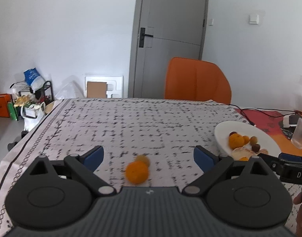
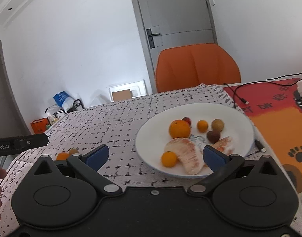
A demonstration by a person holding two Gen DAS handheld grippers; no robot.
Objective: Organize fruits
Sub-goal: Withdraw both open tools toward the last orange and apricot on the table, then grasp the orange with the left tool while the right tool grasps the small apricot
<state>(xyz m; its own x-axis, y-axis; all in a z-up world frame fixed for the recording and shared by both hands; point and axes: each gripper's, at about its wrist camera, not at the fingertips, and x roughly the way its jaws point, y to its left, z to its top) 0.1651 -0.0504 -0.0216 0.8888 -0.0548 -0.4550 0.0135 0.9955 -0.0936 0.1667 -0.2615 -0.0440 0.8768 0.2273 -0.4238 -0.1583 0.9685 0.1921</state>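
plate (image 2: 243,122): white, on patterned cloth (image 2: 115,122), holds orange (image 2: 179,128), pomelo wedge (image 2: 187,156), small fruits
loose fruit: mandarin (image 1: 136,172) and small brown fruit (image 1: 143,159) touching, on cloth left of plate
left gripper (image 1: 149,157): jaws wide apart, empty, mandarin between, untouched
right gripper (image 2: 155,156): jaws wide apart, empty, at plate's near rim

We are in a lived-in room of a home, at a dining table (image 1: 131,118) under a patterned cloth, with an orange chair (image 1: 197,79) pushed up to its far side and a white plate (image 2: 239,118) of fruit on it. Behind stand plain white walls, a grey door (image 1: 170,29) with a lever handle, and a corner rack (image 1: 42,90) crowded with bags and boxes.
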